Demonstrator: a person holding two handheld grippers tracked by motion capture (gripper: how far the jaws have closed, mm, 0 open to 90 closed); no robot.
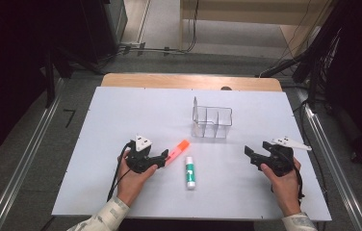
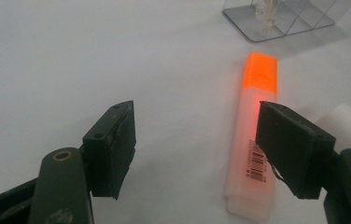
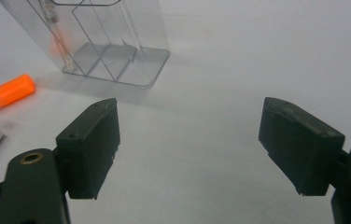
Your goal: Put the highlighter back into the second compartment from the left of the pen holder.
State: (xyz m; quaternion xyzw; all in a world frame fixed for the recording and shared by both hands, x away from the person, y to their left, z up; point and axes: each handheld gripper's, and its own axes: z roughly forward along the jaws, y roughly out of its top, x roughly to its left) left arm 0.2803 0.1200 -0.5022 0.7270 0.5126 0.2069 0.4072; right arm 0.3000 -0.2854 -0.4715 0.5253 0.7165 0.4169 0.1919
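Observation:
An orange-capped highlighter (image 1: pixel 178 150) lies on the white table (image 1: pixel 121 115) just right of my left gripper (image 1: pixel 162 156). In the left gripper view the highlighter (image 2: pixel 250 140) lies flat beside the right jaw, whose tip covers part of its pale body. My left gripper (image 2: pixel 201 149) stands open and its pads do not press on the pen. A white and green glue stick (image 1: pixel 189 172) lies right of the highlighter. My right gripper (image 1: pixel 252 156) rests at the table's right, and in its own view my right gripper (image 3: pixel 190 144) is open over bare table.
A clear plastic organiser (image 1: pixel 211 122) with several compartments stands behind the centre of the table, seen as organiser (image 3: pixel 113 46) and organiser (image 2: pixel 281 18). The glue stick (image 2: pixel 346 123) lies close behind the left gripper's right jaw. The highlighter (image 3: pixel 8 93) lies far left of the right gripper.

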